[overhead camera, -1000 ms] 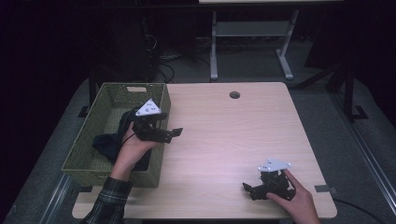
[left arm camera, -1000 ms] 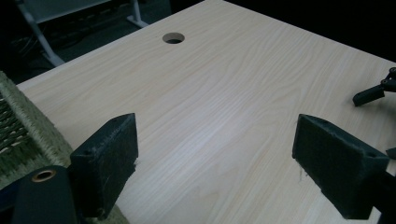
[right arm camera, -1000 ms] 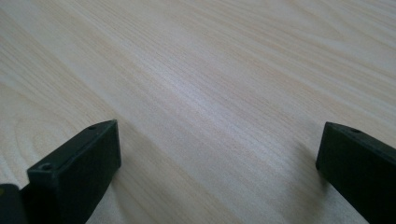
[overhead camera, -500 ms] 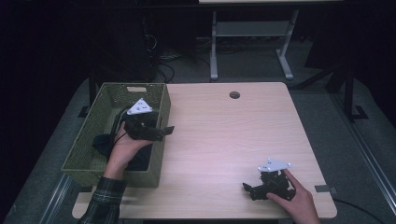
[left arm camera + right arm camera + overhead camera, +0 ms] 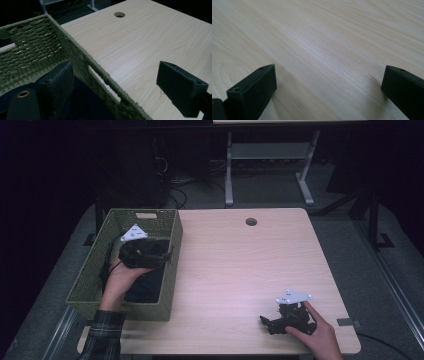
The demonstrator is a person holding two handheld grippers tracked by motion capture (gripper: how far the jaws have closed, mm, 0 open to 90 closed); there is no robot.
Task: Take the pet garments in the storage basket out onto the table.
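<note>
Straddling the green woven basket's (image 5: 172, 270) rim, the left gripper (image 5: 120, 87) gapes over dark cloth (image 5: 145, 287) (navy, crumpled); right gripper (image 5: 328, 92) rests spread wide.

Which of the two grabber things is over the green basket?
The left hand-held gripper. It sits over the right wall of the green basket, jaws apart, one inside and one outside. The right hand-held gripper rests on the bare wooden table near its front edge.

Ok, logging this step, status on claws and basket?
Left claw open, straddling basket wall. Right claw open, empty, low on table. Dark cloth in basket.
</note>
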